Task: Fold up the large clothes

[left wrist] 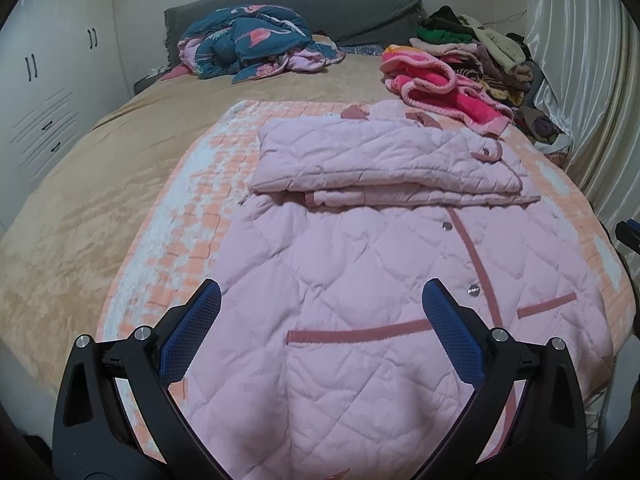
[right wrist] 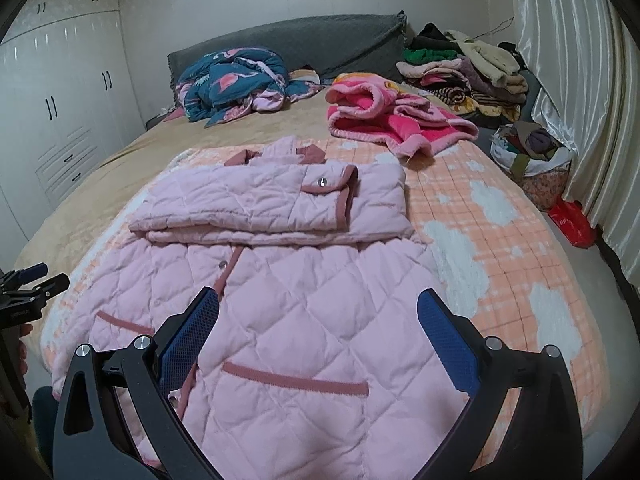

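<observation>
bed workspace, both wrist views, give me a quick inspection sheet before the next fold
Surface: bed with tan cover; a peach-and-white checked blanket spread under the work.
Job's things: pink quilted coat lies flat, front up, its sleeves folded across the chest.
Clutter: crumpled teal flamingo quilt by the headboard; hot-pink fleece garment; stack of clothes in the far right corner; a full bag beside the bed.
Grippers: left gripper and right gripper both open above the coat's hem, holding nothing.
Cables: one thin dark wire on the wall.
Surroundings: white wardrobe on the left, curtain on the right.
</observation>
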Demonstrator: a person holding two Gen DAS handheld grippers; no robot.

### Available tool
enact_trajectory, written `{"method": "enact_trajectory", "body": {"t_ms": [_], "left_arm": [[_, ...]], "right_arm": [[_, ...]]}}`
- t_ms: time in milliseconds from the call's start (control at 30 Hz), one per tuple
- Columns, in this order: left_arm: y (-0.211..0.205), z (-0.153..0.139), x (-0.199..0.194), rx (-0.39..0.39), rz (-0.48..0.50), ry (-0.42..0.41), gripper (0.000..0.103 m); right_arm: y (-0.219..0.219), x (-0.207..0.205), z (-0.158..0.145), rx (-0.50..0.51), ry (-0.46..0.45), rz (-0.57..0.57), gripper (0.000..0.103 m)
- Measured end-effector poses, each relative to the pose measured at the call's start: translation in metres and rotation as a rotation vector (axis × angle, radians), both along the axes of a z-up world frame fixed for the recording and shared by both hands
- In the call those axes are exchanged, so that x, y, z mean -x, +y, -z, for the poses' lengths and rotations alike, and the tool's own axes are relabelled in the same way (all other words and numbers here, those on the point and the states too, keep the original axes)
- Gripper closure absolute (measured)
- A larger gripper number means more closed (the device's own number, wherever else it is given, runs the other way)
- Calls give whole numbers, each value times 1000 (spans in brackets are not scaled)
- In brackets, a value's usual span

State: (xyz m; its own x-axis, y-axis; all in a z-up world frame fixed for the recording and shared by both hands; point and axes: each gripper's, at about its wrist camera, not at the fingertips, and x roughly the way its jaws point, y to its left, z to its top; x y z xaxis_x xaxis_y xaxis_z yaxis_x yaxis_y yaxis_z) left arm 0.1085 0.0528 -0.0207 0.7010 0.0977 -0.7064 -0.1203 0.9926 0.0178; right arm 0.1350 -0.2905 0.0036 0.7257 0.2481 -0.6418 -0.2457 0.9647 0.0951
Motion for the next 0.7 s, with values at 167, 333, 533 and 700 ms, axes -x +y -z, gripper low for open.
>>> {"method": "enact_trajectory", "body": {"t_ms": [167,333,533,700], "left_arm": [[2,15,6,-3,-1,30,8],[4,30,15,-9,-9,59,8],[7,47,24,-15,-13,89,8],[14,61,35,-20,-16,112,8]], "right_arm": [[-7,7,13,25,27,0,4],[-17,12,30,31,68,17,4],[-30,17,52,43,130,36,4],[-43,24,69,57,178,56,4]]}}
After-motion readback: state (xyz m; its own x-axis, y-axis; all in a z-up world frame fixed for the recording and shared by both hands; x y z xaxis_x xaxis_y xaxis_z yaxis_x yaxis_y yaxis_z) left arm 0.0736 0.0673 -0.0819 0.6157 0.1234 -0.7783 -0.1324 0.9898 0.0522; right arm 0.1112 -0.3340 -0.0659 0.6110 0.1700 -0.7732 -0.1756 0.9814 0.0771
